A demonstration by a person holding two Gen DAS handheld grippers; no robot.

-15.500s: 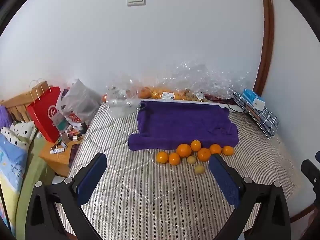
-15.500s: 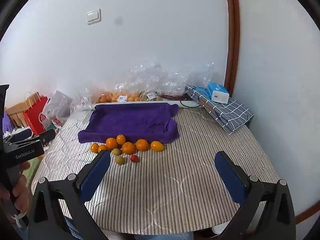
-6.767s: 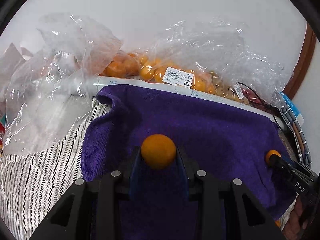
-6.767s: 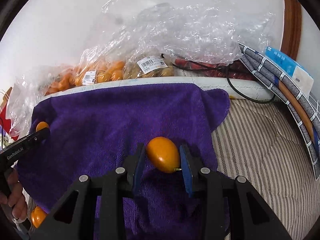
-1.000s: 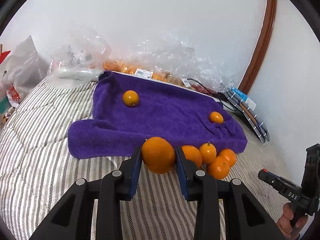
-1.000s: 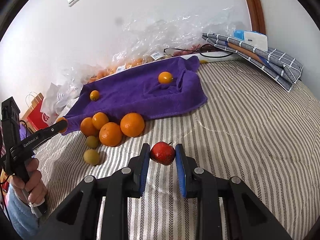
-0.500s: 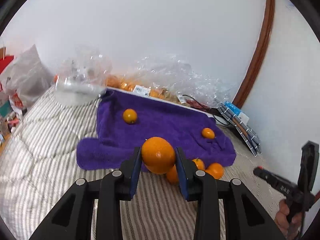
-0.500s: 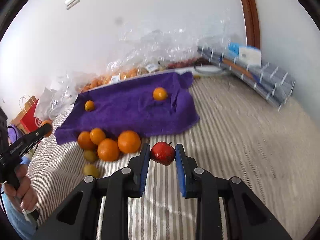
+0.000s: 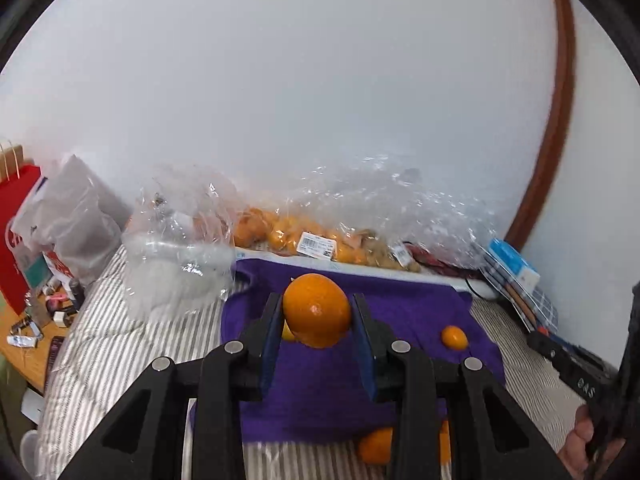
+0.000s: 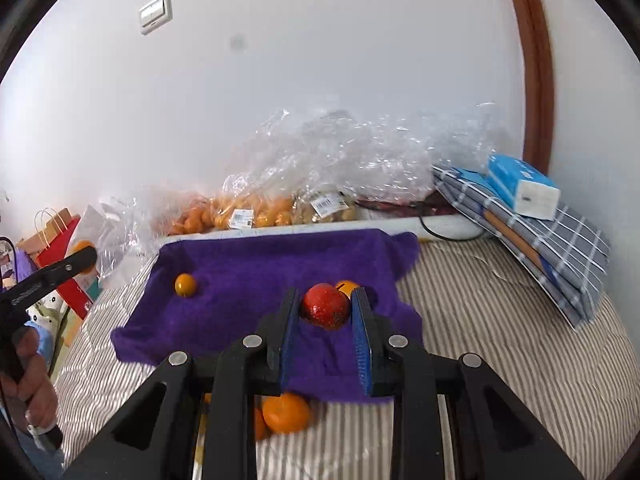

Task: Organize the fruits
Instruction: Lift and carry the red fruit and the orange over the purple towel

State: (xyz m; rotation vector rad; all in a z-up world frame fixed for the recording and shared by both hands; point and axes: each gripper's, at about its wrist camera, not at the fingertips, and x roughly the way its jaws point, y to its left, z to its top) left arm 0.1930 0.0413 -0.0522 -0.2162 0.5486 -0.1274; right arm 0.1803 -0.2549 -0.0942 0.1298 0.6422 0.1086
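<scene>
Surface: striped quilt [image 10: 500, 320] on a bed, a purple towel [image 10: 256, 272] spread across it, white wall behind.
Left jaws: my left gripper [image 9: 317, 332] is clamped on a large orange [image 9: 317, 310], held above the towel [image 9: 400, 312].
Right jaws: my right gripper [image 10: 325, 322] pinches a small red fruit [image 10: 325, 306] over the towel's right part.
On the towel: one small orange [image 10: 185, 284] at 9 o'clock, another [image 10: 347, 286] just behind the red fruit at 12 o'clock.
Off the towel: more oranges [image 10: 286, 412] on the quilt at the towel's near edge, 6 o'clock.
Back edge: clear plastic bags of fruit [image 10: 256, 208] along the wall at 12 o'clock.
Far right: folded checked cloth [image 10: 560, 248] with a blue box [image 10: 520, 190] on top, 2 o'clock.
</scene>
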